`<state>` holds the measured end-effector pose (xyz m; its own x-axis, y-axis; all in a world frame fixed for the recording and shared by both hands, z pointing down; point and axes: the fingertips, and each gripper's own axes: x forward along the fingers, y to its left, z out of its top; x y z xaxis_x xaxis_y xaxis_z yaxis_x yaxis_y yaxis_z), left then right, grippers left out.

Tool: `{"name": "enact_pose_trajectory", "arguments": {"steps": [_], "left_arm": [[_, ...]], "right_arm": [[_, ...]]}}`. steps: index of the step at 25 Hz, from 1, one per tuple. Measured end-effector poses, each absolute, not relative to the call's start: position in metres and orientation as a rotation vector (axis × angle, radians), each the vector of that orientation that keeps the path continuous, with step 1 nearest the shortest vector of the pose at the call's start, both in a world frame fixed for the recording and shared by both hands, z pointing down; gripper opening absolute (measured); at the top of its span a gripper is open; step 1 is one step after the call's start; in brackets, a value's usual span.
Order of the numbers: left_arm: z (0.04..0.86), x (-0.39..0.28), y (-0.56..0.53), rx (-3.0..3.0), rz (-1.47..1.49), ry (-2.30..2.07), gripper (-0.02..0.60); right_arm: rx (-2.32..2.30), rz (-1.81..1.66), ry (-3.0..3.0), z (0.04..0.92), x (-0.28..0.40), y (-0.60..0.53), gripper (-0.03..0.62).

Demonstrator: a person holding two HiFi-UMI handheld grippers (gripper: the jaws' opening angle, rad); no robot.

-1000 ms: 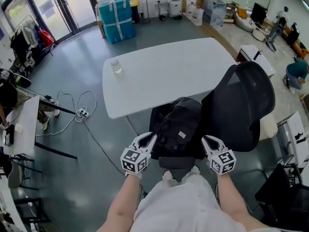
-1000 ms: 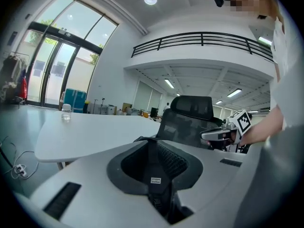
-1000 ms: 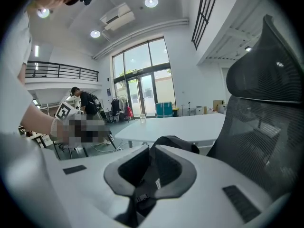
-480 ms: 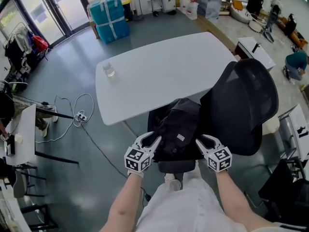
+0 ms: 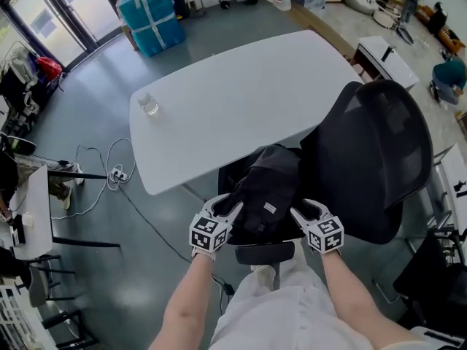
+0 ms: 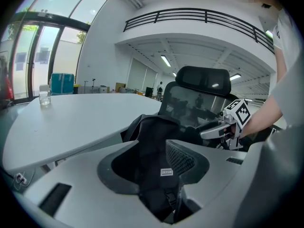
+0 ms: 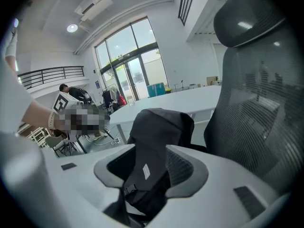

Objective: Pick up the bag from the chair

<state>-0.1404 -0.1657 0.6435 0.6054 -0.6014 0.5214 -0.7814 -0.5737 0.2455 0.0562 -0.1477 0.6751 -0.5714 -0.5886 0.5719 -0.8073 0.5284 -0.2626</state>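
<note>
chair (image 5: 379, 159) seat: mostly hidden beneath the bag (image 5: 266, 188). bag bottom: hidden at 6 o'clock in both gripper views. glass (image 5: 148, 105) at 10 o'clock on the table (image 5: 241, 93), head view: contents too small to tell.

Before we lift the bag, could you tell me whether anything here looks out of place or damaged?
Nothing stands out. The black backpack sits slumped on the seat of the office chair, and the glass stands upright on the white table.

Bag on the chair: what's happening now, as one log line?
stage: reach | bag: on chair, not lifted | left gripper: open, bag between jaws | right gripper: open, bag between jaws
</note>
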Motion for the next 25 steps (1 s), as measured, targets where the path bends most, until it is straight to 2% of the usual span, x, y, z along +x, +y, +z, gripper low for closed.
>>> {"name": "enact_pose_trajectory", "arguments": {"steps": [16,25], "left_arm": [[0.726,-0.139,-0.205,2.229,0.766,-1.028,0.265],[0.755,-0.127,-0.224,2.258,1.011,-0.928,0.308]], "right_arm": [[1.044,0.943,-2.185,0.756,0.061,-0.172,0.256],[1.009,1.054,-2.112,0.786,0.06,-0.178,0.296]]}}
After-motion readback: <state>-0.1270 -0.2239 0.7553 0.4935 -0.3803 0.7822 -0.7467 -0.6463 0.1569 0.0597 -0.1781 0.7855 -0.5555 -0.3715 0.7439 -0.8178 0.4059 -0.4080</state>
